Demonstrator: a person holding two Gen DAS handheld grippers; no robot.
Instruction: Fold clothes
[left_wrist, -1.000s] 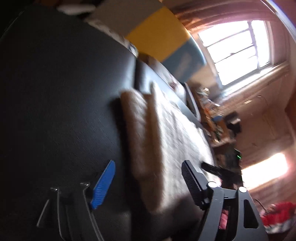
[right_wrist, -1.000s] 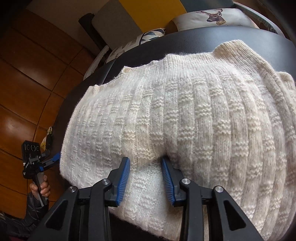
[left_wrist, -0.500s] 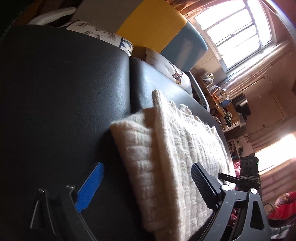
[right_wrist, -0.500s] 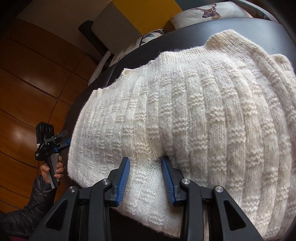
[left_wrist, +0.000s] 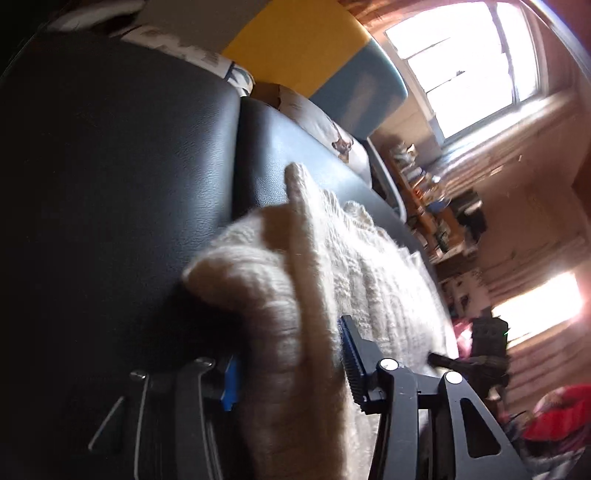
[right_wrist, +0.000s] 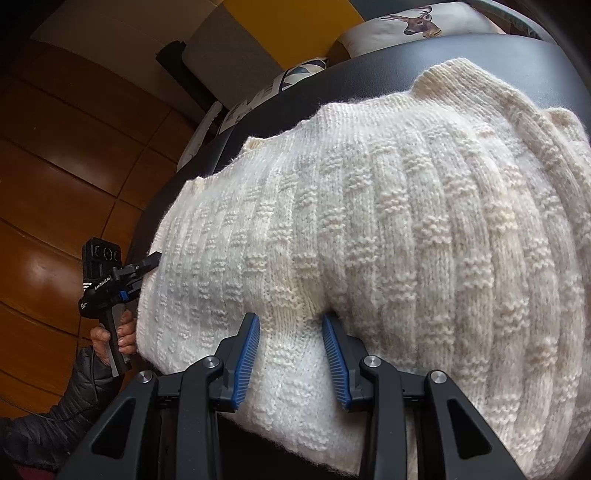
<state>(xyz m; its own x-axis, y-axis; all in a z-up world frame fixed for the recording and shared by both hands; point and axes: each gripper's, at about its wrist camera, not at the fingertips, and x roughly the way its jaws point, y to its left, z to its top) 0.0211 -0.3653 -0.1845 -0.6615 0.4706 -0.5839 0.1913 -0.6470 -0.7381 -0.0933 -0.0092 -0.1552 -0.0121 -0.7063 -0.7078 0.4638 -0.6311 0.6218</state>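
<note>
Daylight blazed through the window (left_wrist: 476, 62) at the upper right of the left wrist view, blown out to white, with pinkish flare along that edge. That whole frame was smeared by motion blur. The right wrist view was sharp, evenly lit, strongly bowed at its edges.

one cream knitted sweater (right_wrist: 388, 236), two grippers, left (left_wrist: 291, 365) and right (right_wrist: 290, 354), one black padded table (left_wrist: 110, 177), two printed cushions, one bearing a deer (right_wrist: 417, 22).
</note>
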